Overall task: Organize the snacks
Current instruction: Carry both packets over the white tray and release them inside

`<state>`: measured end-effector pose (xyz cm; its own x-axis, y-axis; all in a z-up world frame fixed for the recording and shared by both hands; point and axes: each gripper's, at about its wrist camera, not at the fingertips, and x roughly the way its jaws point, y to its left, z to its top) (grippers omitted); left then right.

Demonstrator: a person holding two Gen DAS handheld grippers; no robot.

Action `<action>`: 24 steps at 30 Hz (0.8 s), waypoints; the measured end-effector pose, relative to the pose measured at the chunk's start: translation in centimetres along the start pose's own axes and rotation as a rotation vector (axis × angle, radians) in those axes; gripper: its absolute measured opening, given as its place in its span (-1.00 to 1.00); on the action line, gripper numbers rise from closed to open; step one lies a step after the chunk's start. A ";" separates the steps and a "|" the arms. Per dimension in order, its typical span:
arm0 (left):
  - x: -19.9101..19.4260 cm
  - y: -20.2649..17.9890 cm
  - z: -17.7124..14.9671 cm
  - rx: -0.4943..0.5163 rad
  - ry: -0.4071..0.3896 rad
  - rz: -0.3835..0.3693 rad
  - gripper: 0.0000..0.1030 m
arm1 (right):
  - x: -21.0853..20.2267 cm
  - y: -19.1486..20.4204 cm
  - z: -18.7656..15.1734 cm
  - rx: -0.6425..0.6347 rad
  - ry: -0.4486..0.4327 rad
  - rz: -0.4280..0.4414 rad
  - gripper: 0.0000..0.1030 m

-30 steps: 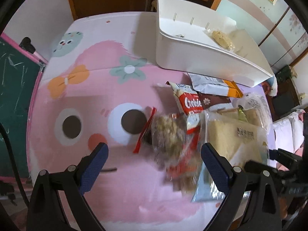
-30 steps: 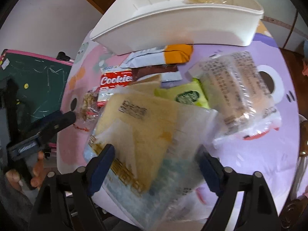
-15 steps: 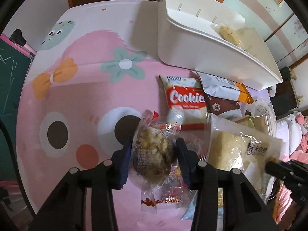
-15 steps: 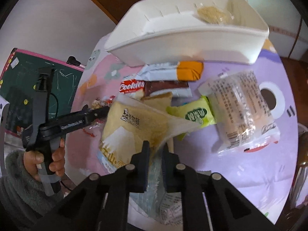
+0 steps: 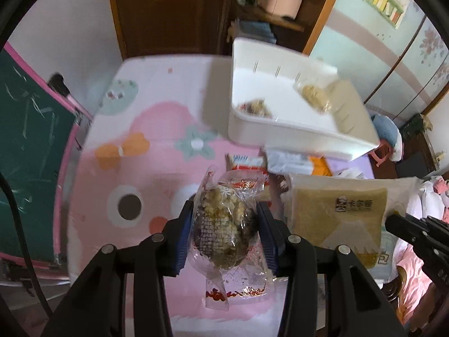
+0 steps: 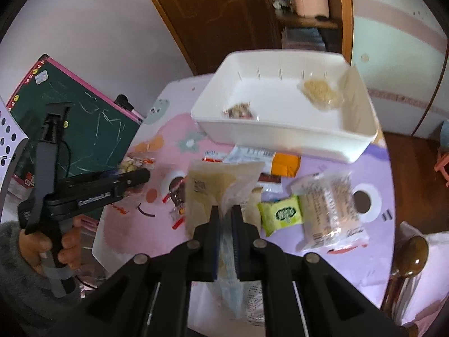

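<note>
My left gripper (image 5: pixel 224 210) is shut on a clear-wrapped puffed grain snack (image 5: pixel 221 224) and holds it above the pink table mat (image 5: pixel 140 168). In the right wrist view that same gripper (image 6: pixel 140 175) shows at the left, carried by a hand in a grey sleeve. My right gripper (image 6: pixel 224 210) is shut on the thin edge of a clear bag of sliced bread (image 6: pixel 207 185), which hangs off the table. The bread bag (image 5: pixel 336 219) hangs to the right of the grain snack. The white bin (image 6: pixel 280 137) stands behind, with two wrapped snacks (image 6: pixel 320 92) inside.
On the table lie a green packet (image 6: pixel 280 214), a long clear biscuit pack (image 6: pixel 331 210), an orange-and-white packet (image 6: pixel 269 158) and a red cookies pack (image 5: pixel 247 163). A green chalkboard (image 6: pixel 70 118) leans at the left. A brown rounded post (image 6: pixel 412 255) stands at the right.
Both grippers went from open to shut, the left on the grain snack and the right on the bread bag. Both then rose, lifting their packs off the table.
</note>
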<state>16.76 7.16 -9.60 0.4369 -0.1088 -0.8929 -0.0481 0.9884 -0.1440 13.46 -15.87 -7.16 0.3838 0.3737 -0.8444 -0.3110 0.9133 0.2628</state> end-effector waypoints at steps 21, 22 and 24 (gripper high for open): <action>-9.4 -7.9 8.9 0.148 -0.197 0.004 -0.18 | -10.3 1.4 9.8 -0.108 -0.279 -0.242 -0.87; -9.3 -8.3 9.6 0.155 -0.202 0.003 -0.18 | -10.4 1.4 10.4 -0.112 -0.293 -0.257 -0.87; -9.2 -8.9 11.0 0.172 -0.215 0.006 -0.18 | -10.5 1.3 11.5 -0.112 -0.320 -0.283 -0.87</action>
<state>23.04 0.48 4.61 0.6185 -0.0962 -0.7798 0.0938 0.9944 -0.0482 19.04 -16.76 7.43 0.7116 0.1587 -0.6845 -0.2403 0.9704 -0.0249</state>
